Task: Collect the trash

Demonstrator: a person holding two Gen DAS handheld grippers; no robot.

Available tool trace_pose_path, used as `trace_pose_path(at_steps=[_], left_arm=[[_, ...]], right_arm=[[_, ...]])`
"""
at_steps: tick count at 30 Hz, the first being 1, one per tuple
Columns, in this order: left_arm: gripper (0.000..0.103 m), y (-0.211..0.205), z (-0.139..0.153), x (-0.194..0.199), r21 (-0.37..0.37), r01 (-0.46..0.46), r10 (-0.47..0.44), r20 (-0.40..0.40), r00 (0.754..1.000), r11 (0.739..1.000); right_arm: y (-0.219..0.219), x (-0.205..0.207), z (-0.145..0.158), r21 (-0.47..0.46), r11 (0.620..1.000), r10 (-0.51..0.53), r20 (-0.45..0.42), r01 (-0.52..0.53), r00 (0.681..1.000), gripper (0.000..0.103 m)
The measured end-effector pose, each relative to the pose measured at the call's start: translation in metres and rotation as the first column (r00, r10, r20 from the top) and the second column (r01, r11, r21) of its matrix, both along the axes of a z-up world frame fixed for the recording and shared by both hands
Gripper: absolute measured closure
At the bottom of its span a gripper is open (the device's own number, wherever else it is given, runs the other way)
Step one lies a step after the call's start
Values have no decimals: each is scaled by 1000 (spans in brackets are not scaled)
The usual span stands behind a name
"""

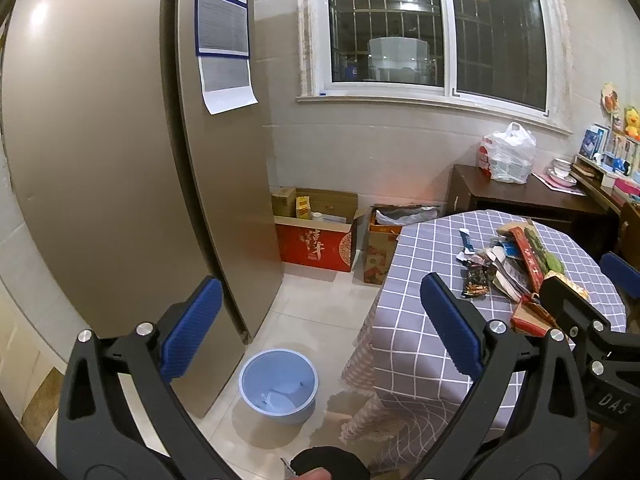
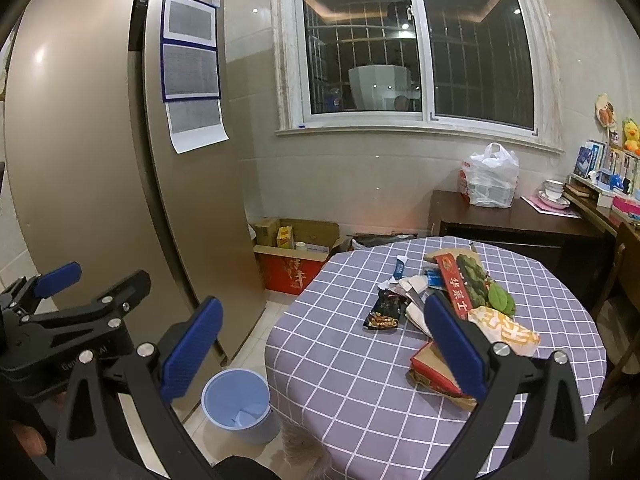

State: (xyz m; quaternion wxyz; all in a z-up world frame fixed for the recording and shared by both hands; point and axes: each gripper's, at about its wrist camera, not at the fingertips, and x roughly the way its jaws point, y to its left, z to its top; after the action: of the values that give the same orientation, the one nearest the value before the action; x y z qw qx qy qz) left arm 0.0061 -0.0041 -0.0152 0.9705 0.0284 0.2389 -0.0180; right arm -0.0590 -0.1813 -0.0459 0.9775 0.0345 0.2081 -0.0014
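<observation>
I hold both grippers in the air, in front of the table (image 2: 360, 380) with the checked cloth. The left gripper (image 1: 320, 332) has its jaws wide open and there is nothing between them. The right gripper (image 2: 324, 344) is also wide open and empty; its right pad is in front of the trash in the picture, but I cannot tell if it touches anything.

The trash is a loose pile (image 2: 448, 300) on the table, right of centre in the right wrist view. I see a dark snack bag (image 2: 385, 312) at the left edge of the pile, a long red box (image 2: 454, 286) in the middle, a yellow and white wrapper (image 2: 506, 330) at the right, and a flat red carton (image 2: 434, 372) nearest to me. A small blue and white packet (image 2: 400, 266) lies a little apart, toward the window.

The blue bin (image 1: 279, 386) stands on the floor, in the lower middle of the left wrist view, between the fridge (image 1: 120, 180) and the table. Something pale lies at its bottom.

I judge that I am at the reaching step, with no piece picked at this moment. The next move calls for lowering the right gripper onto one piece, probably the flat red carton or the snack bag, closing on its edge, and carrying it down left to the bin.
</observation>
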Motion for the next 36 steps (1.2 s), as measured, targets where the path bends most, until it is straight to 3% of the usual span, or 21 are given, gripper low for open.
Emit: trace_pose_path(at_steps=[12, 22, 36], left_arm=[[6, -9, -5, 3, 4, 32, -32, -18, 999, 999], [6, -8, -7, 4, -44, 73, -74, -25, 997, 996], [6, -8, -7, 5, -21, 66, -67, -24, 997, 998]], right_arm=[[-5, -1, 0, -1, 1000, -8, -10, 8, 1000, 4], [-9, -3, -1, 1, 1000, -13, -23, 13, 1000, 4], [-6, -2, -2, -7, 1000, -6, -27, 5, 1000, 4]])
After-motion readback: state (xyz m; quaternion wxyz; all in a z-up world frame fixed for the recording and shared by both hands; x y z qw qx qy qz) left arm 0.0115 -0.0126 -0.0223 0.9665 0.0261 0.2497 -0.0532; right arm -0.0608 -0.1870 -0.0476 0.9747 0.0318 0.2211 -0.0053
